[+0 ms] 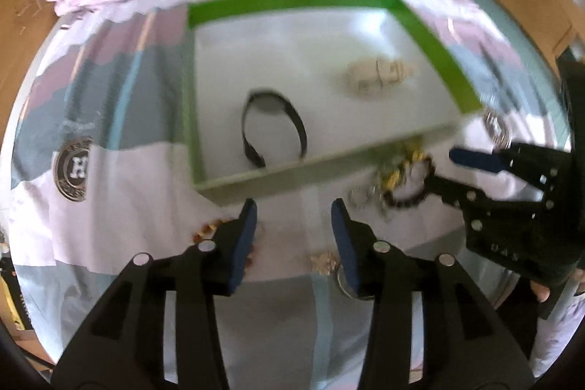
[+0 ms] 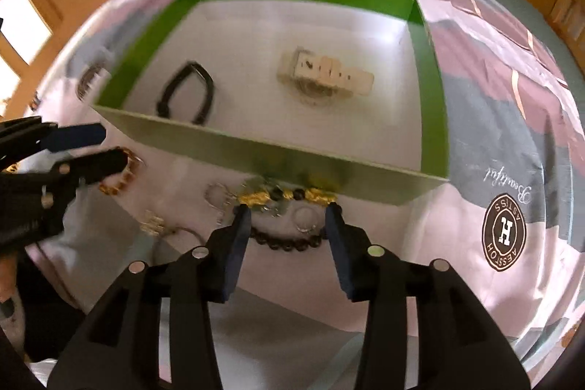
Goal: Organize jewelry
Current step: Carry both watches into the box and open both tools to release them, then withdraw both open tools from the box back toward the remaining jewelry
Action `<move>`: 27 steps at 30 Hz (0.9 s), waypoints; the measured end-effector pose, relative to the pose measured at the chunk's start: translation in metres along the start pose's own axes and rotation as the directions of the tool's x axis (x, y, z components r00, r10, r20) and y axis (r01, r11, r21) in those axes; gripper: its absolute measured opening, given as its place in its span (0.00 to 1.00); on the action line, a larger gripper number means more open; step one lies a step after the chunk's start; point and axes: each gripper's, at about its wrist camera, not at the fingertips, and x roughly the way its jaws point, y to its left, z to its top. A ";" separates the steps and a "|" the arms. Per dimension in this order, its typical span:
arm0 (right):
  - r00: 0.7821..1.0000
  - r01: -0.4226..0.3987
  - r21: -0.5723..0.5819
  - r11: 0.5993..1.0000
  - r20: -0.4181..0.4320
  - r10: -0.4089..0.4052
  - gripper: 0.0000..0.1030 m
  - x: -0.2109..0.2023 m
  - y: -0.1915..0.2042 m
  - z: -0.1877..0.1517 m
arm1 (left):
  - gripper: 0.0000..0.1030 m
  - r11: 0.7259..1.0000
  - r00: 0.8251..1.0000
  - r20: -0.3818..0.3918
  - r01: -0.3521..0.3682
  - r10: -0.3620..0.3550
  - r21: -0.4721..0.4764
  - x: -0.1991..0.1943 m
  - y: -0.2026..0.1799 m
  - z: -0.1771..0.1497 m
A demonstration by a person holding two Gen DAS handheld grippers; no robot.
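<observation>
Jewelry such as the beaded bracelet (image 2: 289,243) seemed light and slippery, so we aimed our spread right gripper (image 2: 289,212) at its dark beads, our left gripper (image 1: 294,212) spread too.

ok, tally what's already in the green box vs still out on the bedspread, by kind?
In the green box:
Black band: 1
Cream block bracelet: 1

Out on the bedspread, as far as the blur allows:
Dark bead bracelet with gold charms: 1
Amber bead bracelet: 1
Silver pieces: at least 3; exact count unclear

Total: at least 7
</observation>
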 end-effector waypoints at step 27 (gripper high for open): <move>0.994 0.061 0.054 0.997 -0.094 -0.056 0.42 0.023 -0.015 -0.002 | 0.37 0.998 0.981 -0.184 0.065 -0.060 0.023 0.040 -0.012 -0.019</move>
